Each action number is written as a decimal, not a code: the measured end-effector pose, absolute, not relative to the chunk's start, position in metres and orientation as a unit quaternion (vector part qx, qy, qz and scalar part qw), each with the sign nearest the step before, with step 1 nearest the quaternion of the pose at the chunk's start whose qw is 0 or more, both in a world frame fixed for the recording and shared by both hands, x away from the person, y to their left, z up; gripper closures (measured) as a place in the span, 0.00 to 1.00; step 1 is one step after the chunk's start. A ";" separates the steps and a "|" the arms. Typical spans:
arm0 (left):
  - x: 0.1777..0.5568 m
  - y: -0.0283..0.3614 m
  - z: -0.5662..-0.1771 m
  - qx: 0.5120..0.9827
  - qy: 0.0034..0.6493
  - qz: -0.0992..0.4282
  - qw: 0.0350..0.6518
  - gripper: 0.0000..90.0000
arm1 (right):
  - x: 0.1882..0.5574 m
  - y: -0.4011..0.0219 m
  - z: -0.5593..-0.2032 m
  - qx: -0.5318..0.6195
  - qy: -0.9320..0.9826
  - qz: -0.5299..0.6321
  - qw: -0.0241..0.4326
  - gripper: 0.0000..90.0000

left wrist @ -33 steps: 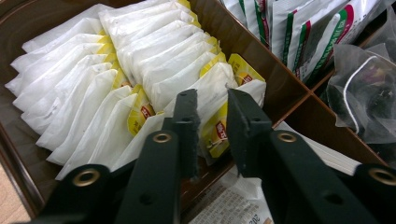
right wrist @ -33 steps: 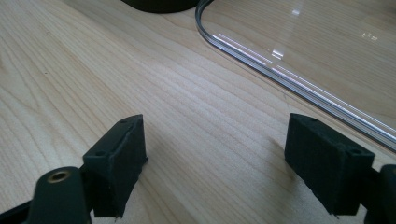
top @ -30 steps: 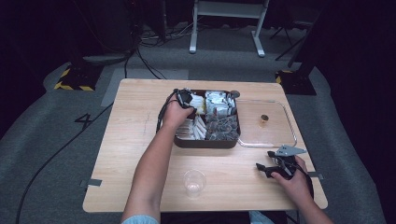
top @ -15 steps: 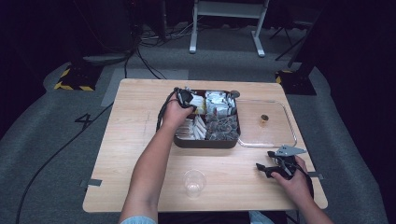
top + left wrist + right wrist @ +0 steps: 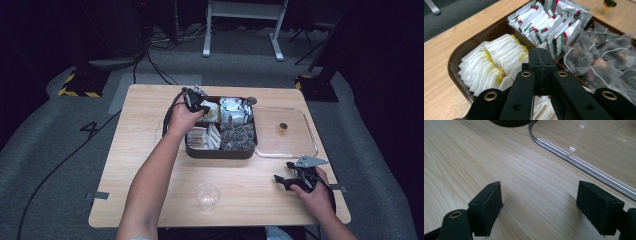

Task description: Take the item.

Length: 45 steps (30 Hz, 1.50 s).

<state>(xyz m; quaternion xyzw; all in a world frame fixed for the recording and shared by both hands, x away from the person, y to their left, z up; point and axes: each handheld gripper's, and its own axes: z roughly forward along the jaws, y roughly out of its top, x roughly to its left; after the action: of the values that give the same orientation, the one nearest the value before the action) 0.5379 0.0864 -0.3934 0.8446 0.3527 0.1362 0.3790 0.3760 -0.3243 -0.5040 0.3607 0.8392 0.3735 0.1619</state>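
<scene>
Seen from the high view, we reach our left forearm diagonally forward across the wooden table [image 5: 150,135], and the left gripper [image 5: 194,100] hangs over the far-left corner of the dark brown organizer tray [image 5: 220,152]. Our right hand [image 5: 315,192] rests on the table near and to the right of the tray, holding the right gripper [image 5: 285,181] low, pointing left. A clear lid [image 5: 310,145] with a small brass knob [image 5: 283,127] lies flat, touching the tray's right side. A clear plastic cup [image 5: 208,196] stands on the near side of the tray, well apart from it.

Along the left gripper view, the jaws are pressed together, tips over the divider between compartments; we cannot tell whether they pinch anything. Left of the tips, in the tray's corner compartment, sits a row of white sachets with yellow tags [image 5: 491,65]. Beyond the tips are white packets with red and green print [image 5: 551,27], and to the right lie grey mesh pouches [image 5: 596,62].

Along the right gripper view, the two black jaws stand wide apart with bare wood between them. The lid's rounded rim [image 5: 574,160] curves past the right jaw, and a sliver of the tray's dark base sits at the top edge.
</scene>
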 end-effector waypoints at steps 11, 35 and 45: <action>0.503 0.091 -0.362 0.847 0.325 0.132 0.399 1.00 | 0.376 -0.324 -0.504 0.361 0.839 0.373 0.162 0.23; 0.414 0.103 -0.337 0.849 0.274 0.114 0.436 1.00 | 0.376 -0.324 -0.504 0.361 0.839 0.373 0.162 0.23; 0.370 0.113 -0.335 0.846 0.254 0.103 0.457 1.00 | 0.376 -0.324 -0.504 0.361 0.839 0.373 0.162 0.23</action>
<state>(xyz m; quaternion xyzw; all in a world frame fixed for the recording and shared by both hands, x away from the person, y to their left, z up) 0.3704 0.1130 -0.3350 0.8463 0.2539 0.1033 0.4567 0.3760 -0.3242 -0.5041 0.3606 0.8391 0.3735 0.1625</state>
